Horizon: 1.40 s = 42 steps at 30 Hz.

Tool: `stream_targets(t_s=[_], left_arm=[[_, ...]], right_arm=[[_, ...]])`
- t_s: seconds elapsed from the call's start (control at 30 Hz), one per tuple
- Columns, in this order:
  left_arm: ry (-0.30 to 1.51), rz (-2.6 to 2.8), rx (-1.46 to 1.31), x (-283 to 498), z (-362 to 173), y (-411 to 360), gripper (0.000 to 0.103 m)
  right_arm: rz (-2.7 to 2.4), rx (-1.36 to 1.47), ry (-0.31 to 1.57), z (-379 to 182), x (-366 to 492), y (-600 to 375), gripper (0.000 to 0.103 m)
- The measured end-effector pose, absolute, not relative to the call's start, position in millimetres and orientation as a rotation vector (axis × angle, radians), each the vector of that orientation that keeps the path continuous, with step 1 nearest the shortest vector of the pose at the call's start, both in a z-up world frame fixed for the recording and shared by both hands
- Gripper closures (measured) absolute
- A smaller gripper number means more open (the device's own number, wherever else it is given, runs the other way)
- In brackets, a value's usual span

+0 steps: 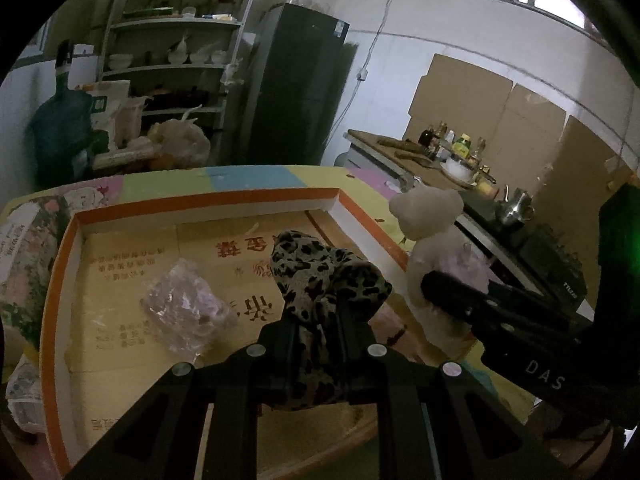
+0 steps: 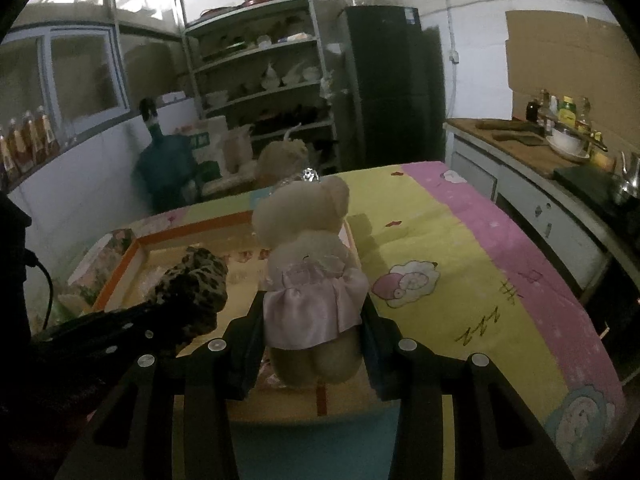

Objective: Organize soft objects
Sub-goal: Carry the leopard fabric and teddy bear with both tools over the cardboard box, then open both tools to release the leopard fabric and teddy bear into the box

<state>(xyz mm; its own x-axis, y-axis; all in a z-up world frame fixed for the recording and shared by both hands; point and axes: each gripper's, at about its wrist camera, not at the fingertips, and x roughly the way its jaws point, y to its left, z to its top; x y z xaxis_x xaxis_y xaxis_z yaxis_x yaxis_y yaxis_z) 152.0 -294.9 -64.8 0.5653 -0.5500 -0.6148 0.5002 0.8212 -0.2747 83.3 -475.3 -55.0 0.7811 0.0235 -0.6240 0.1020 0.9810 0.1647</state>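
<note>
The left gripper (image 1: 316,332) clamps a leopard-print cloth (image 1: 320,276) over the orange-rimmed box (image 1: 208,202); the right gripper (image 2: 314,344) squeezes the teddy bear (image 2: 308,248), whose slick satin skirt could slip free.

Plastic bag (image 1: 188,306) inside box (image 1: 208,200)

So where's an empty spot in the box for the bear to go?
Inside the orange-rimmed box, the far strip along the back wall is bare, and so is the left side beside the clear plastic bag. The middle is crowded: the left gripper holds the leopard-print cloth there. The right gripper holds the bear by the box's right rim.
</note>
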Motion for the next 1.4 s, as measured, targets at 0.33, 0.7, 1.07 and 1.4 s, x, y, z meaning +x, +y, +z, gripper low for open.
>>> stream_targets(t_s=[0.33,0.7,1.07,1.4], left_arm=[[0.788,-0.594,-0.059,157.9,-73.5,-298.2,0.086],[0.820,-0.591,-0.086,164.1,-80.8,-295.0,0.082],[0.821,-0.585,-0.088,163.2,-78.2,-294.0,0.059],[0.749,-0.583,-0.084,148.3,-65.0,-289.0,0.039]], right_arm=[[-0.010,0.191,0.721,-68.4,95.9,-470.9,0.059],[0.001,0.204,0.759,-79.6,102.4,-474.5,0.057],[-0.005,0.205,0.739,-78.1,100.6,-475.0,0.047],[-0.032,0.213,0.697,-65.8,83.2,-478.4,0.040]])
